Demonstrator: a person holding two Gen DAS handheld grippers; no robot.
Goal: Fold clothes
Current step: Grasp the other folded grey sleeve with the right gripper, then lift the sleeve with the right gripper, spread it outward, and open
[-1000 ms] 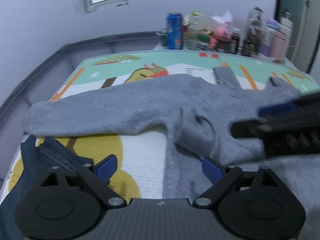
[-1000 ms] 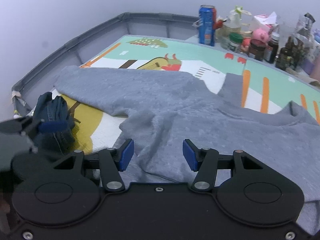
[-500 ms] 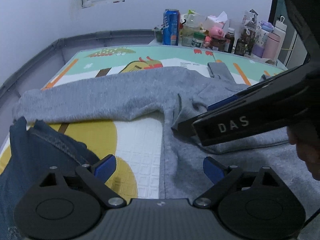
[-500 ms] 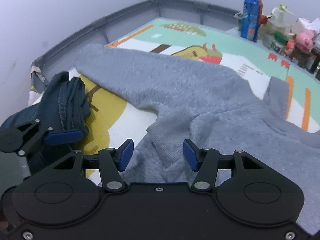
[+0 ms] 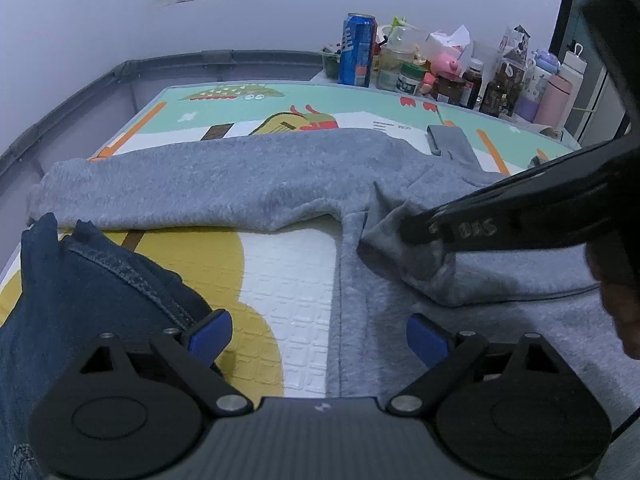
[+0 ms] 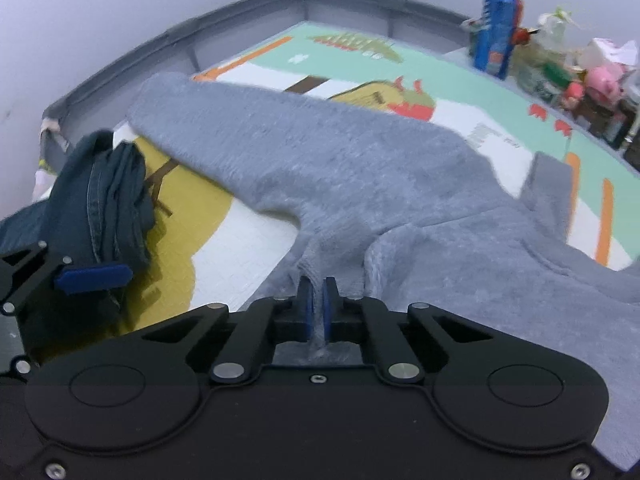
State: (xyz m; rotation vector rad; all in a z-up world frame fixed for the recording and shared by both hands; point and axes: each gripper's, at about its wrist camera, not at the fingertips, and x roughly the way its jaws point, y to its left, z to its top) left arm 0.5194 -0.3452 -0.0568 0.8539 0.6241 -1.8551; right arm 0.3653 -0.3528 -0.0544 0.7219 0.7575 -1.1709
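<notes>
Right gripper pinching the grey sweater, left gripper spread wide beside it.

In the right wrist view the right gripper [image 6: 318, 302] has its jaws nearly together, a ridge of the grey sweater [image 6: 360, 168] caught between the blue pads at lower centre of the frame; the sleeve runs away toward the upper left across the play mat [image 6: 240, 248]. In the left wrist view the left gripper [image 5: 318, 334] holds its jaws wide apart and grips nothing: the sweater's edge lies by the right-hand pad, the dark denim garment [image 5: 92, 292] by the left-hand pad. A blue can [image 5: 358, 50] stands at top centre among bottles.
</notes>
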